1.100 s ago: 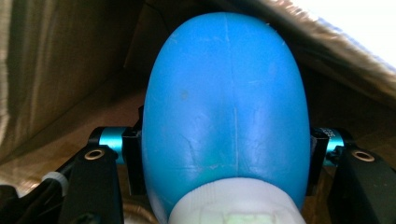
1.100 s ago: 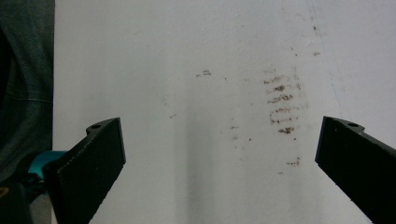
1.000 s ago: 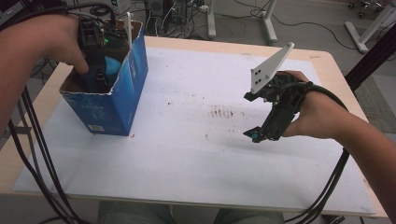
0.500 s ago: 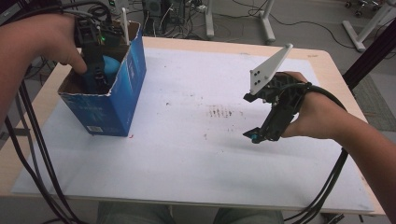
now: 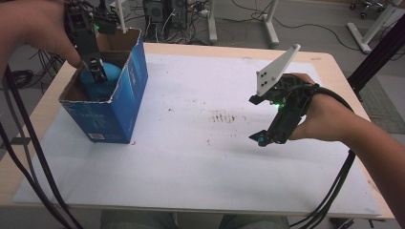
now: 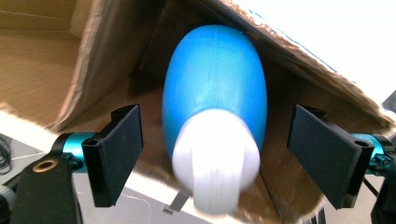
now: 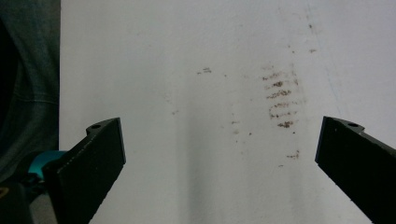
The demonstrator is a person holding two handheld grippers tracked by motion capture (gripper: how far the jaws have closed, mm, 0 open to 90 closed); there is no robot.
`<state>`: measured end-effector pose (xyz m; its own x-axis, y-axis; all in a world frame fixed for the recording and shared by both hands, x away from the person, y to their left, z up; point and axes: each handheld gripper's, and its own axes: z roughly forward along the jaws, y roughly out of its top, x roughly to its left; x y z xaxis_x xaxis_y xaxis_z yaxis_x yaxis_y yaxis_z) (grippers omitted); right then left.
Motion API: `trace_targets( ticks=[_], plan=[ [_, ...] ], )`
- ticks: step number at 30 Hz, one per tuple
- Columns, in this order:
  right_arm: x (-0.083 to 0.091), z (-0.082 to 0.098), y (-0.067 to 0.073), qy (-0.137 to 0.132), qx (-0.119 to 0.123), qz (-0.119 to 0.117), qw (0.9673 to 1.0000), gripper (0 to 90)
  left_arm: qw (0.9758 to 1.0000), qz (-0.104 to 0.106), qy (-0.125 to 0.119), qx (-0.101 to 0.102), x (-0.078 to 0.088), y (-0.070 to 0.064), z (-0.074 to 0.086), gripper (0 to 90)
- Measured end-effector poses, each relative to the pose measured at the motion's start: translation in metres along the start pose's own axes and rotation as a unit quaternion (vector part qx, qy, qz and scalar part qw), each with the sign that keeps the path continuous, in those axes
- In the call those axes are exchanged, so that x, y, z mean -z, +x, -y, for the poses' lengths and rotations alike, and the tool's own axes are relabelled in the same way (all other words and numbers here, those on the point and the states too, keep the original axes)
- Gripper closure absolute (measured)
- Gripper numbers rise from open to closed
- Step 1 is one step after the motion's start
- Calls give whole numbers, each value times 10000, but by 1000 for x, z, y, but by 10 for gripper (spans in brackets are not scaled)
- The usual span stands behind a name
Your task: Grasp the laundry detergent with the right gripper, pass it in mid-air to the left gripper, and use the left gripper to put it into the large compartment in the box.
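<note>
A blue bottle (image 6: pixel 215 88) with a white cap lies inside an open blue cardboard box (image 5: pixel 119 105) at the table's left. My left gripper (image 5: pixel 95 69) hangs just above the box mouth, over the bottle (image 5: pixel 107 74). Its jaws have just been opening. In the left gripper view the left gripper (image 6: pixel 219 154) stands open with the bottle's cap between the pads, and a gap shows on each side. My right gripper (image 5: pixel 257 119) hovers open over the white sheet (image 5: pixel 215 157) at the right. Nothing lies between the right gripper (image 7: pixel 219 158) jaws.
The white sheet (image 7: pixel 187 56) covers most of the wooden table (image 5: pixel 329 62) and carries faint brown smudges (image 5: pixel 222 117) near its middle. Cables trail from both grippers over the table's near edge. Desk legs and wiring stand beyond the far edge.
My left gripper has risen out of the box and its jaws have spread apart, letting go of the bottle. The right gripper has stayed in place.
</note>
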<state>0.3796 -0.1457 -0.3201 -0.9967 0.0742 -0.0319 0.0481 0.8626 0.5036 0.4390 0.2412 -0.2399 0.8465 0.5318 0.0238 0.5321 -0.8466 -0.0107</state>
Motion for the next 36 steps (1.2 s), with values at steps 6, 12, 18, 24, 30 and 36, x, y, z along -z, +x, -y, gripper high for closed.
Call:
trace_targets(
  ticks=[6,12,18,24,30,36],
  plan=[
    [6,-1,2,-33,52,51,10000,6,9999,-116,-32,-79,24,-6,1,168],
    [11,-1,2,-7,62,91,9999,6,9994,-131,-6,-305,41,-20,-4,153],
    [22,0,-2,88,31,163,9998,6,9973,-128,-132,-704,51,-41,-13,103],
    [36,1,-14,299,73,268,9992,7,9929,-61,-203,-1170,53,-63,-28,70],
    [47,8,-30,572,65,289,9979,7,9891,53,-267,-1444,50,-74,-38,59],
    [56,6,-39,821,112,243,9963,7,9871,75,-299,-1574,43,-77,-47,17]
  ],
)
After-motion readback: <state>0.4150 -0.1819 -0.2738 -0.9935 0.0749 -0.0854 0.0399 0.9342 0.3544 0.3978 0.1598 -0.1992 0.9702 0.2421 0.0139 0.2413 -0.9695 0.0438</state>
